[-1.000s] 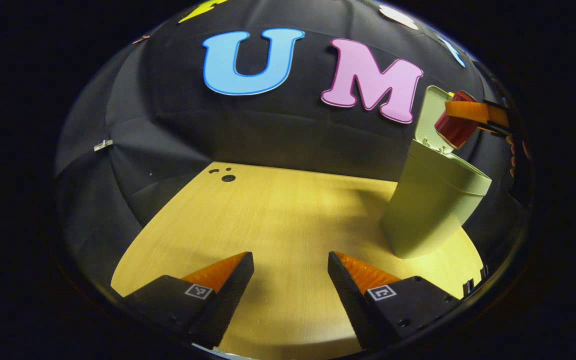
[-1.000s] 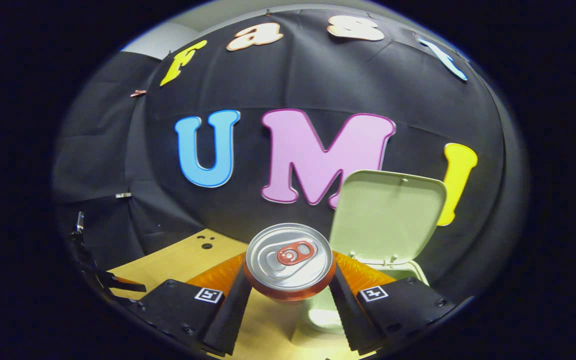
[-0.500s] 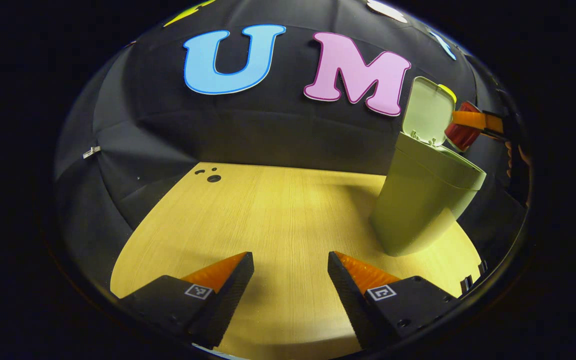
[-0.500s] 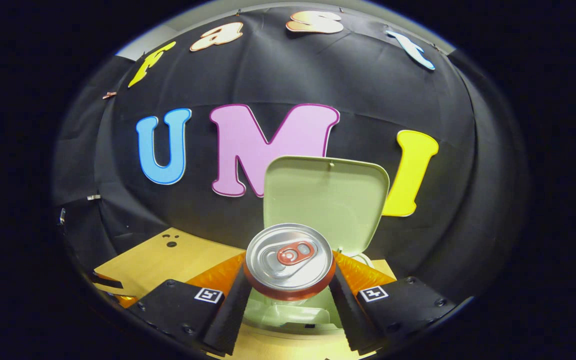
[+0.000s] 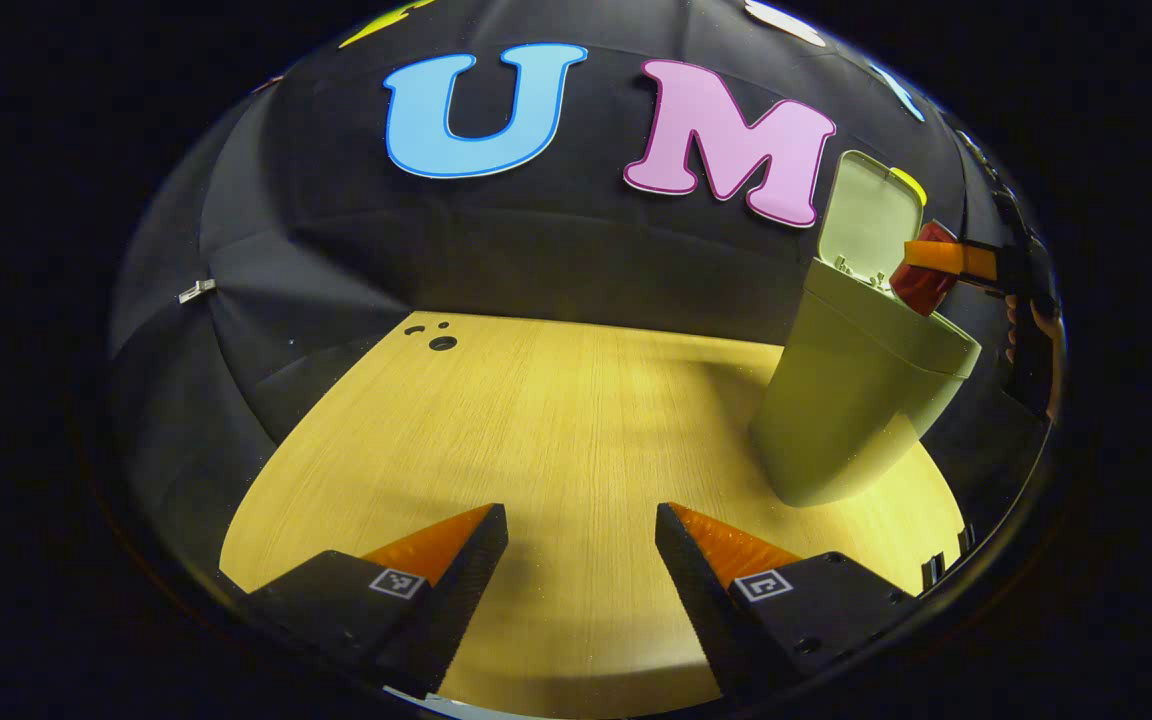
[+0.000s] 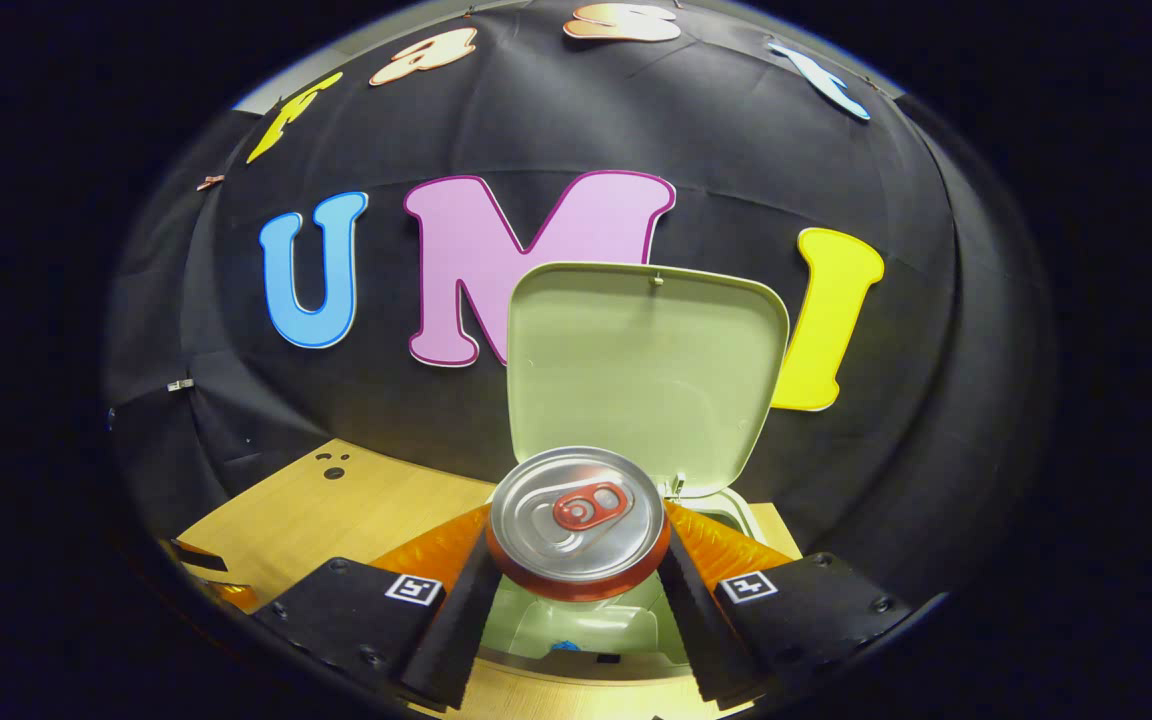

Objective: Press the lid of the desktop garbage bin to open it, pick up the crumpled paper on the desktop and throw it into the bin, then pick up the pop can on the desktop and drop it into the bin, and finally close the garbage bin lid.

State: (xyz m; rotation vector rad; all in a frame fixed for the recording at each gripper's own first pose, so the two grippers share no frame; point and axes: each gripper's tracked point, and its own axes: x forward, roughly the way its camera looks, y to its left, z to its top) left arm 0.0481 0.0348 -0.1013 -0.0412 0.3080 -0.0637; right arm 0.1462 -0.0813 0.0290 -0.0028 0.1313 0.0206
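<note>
1. Over the open bin, right gripper view: the right hand-held gripper (image 6: pixel 576 560) has both fingers pressed on the sides of the pop can (image 6: pixel 577 518). Can upright, silver top with red tab facing the camera.
2. Garbage bin (image 6: pixel 576 630), pale green, directly below the can; its opening shows under and between the fingers. Something small and blue lies inside, too small to identify.
3. Lid (image 6: pixel 641 365) stands raised at the far side of the opening, inner face toward the camera.
4. Left gripper view: left hand-held gripper (image 5: pixel 581 540) has its fingers wide apart with nothing between them, low over the near part of the tabletop (image 5: pixel 536 420).
5. Same view: bin (image 5: pixel 851 400) stands at the right on the tabletop, lid (image 5: pixel 866 215) up. Red can (image 5: pixel 921 285) held just above the bin's rim by the other hand-held gripper (image 5: pixel 946 258), coming in from the right.
6. Crumpled paper: cannot tell where it is.
</note>
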